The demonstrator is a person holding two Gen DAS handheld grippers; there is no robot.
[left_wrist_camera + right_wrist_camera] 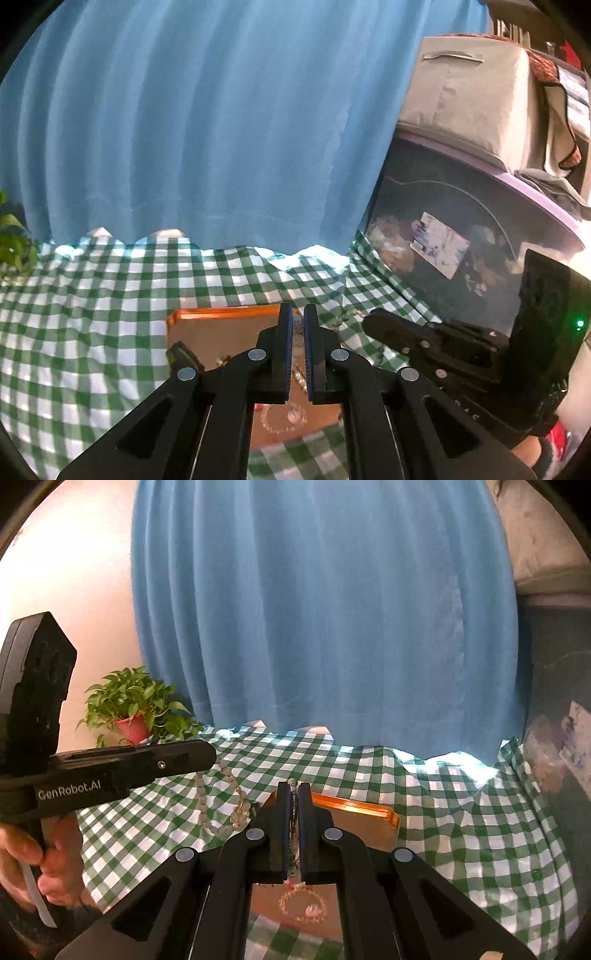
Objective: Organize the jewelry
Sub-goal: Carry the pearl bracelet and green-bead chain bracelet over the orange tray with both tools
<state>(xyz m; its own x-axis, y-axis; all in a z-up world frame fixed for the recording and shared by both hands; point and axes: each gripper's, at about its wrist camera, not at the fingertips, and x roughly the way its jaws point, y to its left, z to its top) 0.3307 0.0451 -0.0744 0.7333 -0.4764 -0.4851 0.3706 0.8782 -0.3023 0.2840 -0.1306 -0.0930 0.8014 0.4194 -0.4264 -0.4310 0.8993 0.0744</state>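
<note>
My left gripper [298, 314] is shut on a pale bead necklace [297, 345]; in the right wrist view the necklace [221, 797] hangs in a loop from the left gripper's tip [212, 755] over the cloth. My right gripper [294, 788] is shut on a thin dark chain [293, 808]. Both hover above an orange tray [207, 332], which also shows in the right wrist view [362, 819]. A small bracelet with a pink charm [306, 904] lies in the tray; it also shows in the left wrist view [284, 417].
A green-and-white checked cloth [92, 314] covers the table. A blue curtain [203, 129] hangs behind. A potted plant [133, 709] stands at the back left. A dark storage bin [461, 236] with a grey bag on it stands at the right.
</note>
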